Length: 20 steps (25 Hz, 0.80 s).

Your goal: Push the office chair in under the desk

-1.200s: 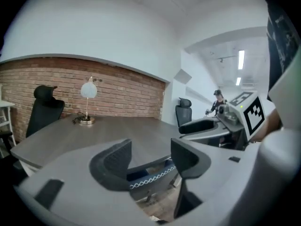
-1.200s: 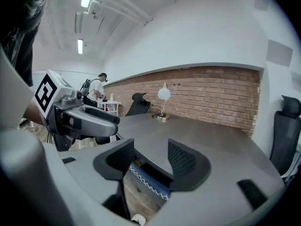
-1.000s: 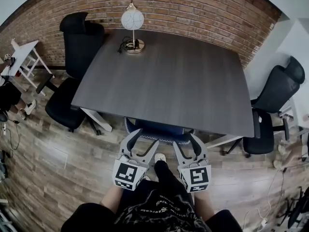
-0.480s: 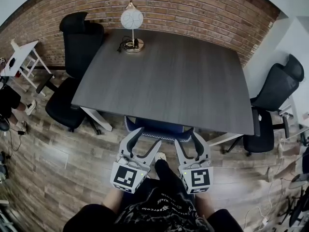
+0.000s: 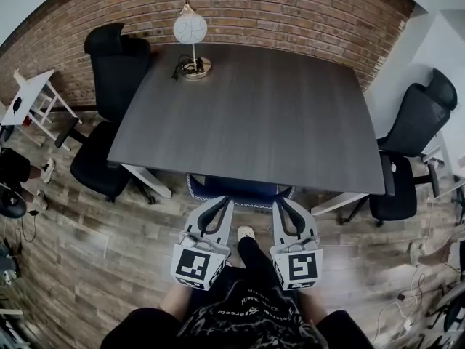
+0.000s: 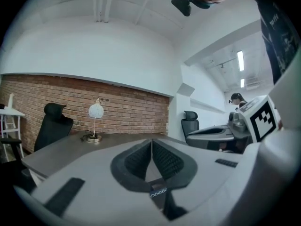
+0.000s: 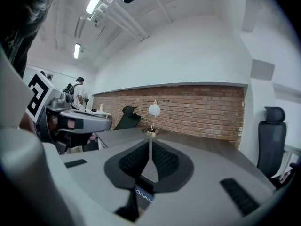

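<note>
A blue office chair (image 5: 240, 190) stands tucked under the near edge of the dark grey desk (image 5: 254, 115); only the top of its back shows. My left gripper (image 5: 224, 204) and right gripper (image 5: 280, 204) hover side by side just in front of that back, apart from it. Both pairs of jaws are closing, and their tips now meet with nothing between them. In the left gripper view the left gripper (image 6: 151, 141) points over the desk top (image 6: 70, 145) with its pads together. In the right gripper view the right gripper (image 7: 149, 144) stands the same way.
A black office chair (image 5: 116, 71) stands at the desk's left side and another black chair (image 5: 414, 137) at its right. A white globe lamp (image 5: 190, 31) sits on the far left corner, before the brick wall (image 5: 290, 13). A small white table (image 5: 29, 93) stands far left.
Both grippers had their jaws spread wide by the chair's back; now both pairs of jaws are closed and stand a little back from the chair.
</note>
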Each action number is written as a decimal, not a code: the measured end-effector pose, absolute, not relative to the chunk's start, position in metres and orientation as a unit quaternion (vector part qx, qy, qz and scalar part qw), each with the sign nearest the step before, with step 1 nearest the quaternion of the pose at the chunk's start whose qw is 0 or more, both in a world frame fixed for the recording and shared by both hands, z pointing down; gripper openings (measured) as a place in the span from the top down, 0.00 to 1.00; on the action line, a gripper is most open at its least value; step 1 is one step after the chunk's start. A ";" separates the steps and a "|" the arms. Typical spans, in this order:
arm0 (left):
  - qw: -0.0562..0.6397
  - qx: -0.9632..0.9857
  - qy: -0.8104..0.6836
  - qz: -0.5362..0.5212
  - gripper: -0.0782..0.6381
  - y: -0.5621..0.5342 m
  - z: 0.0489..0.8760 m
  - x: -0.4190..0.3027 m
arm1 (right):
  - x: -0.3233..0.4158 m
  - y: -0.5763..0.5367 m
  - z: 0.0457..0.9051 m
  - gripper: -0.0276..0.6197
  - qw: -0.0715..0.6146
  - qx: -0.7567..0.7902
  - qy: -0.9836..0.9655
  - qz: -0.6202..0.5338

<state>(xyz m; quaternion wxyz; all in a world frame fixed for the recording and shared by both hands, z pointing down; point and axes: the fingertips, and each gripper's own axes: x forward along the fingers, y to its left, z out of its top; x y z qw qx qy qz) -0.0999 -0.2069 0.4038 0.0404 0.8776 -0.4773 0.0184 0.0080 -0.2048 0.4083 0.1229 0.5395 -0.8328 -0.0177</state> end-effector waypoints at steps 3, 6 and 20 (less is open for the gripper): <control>0.048 0.884 -0.464 0.010 0.88 -0.204 0.401 -0.095 | 0.013 -0.203 0.402 0.94 0.109 0.547 -0.830 -0.017; 0.052 0.892 -0.449 -0.007 0.88 -0.202 0.393 -0.090 | 0.017 -0.202 0.397 0.95 0.097 0.552 -0.828 -0.018; 0.040 0.892 -0.450 0.003 0.88 -0.205 0.396 -0.086 | 0.019 -0.198 0.398 0.95 0.109 0.559 -0.821 -0.030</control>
